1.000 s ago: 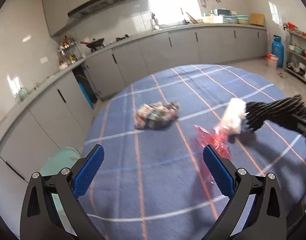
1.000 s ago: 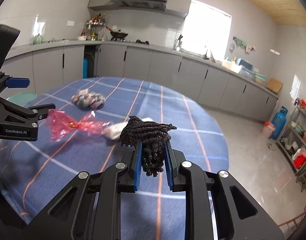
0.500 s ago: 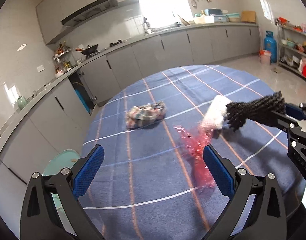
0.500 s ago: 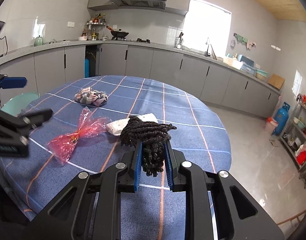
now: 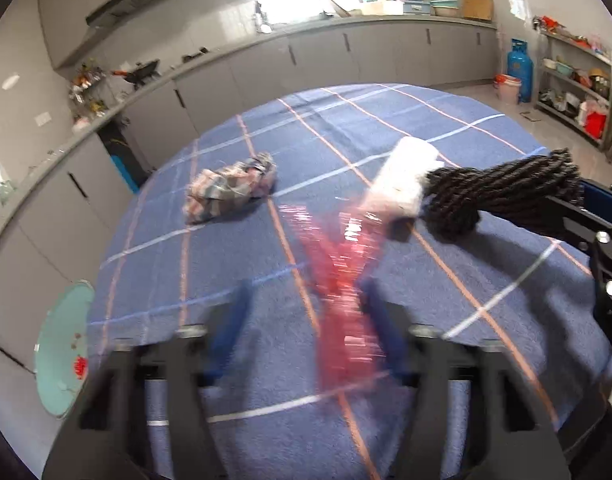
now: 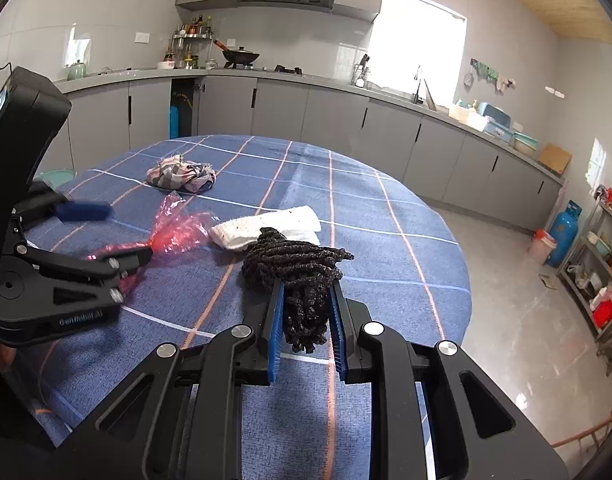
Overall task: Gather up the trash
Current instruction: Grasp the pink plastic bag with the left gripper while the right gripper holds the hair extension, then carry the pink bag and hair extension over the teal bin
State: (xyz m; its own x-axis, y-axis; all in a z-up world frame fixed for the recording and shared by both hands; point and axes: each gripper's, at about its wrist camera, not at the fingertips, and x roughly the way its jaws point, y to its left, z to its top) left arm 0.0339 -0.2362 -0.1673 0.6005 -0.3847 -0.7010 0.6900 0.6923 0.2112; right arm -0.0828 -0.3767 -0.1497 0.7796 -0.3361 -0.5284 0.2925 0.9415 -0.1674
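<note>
Wrapper to my left fingers: the red cellophane wrapper [image 5: 342,276] is lying on the blue tablecloth [image 5: 446,120] between the jaws of my left gripper [image 5: 304,320], hugging the right-hand pad, its long axis running away from me.
Left jaws: I am closing them around it; pads are not yet visibly pressing.
Right gripper [image 6: 308,322]: I am clamping a black rope bundle [image 6: 294,264].
Nearer hand: my left.
Other trash: white cloth [image 6: 266,226], checked rag [image 6: 182,172].
Containers: a teal basin [image 5: 60,350] is sitting beside the table; contents unclear.
</note>
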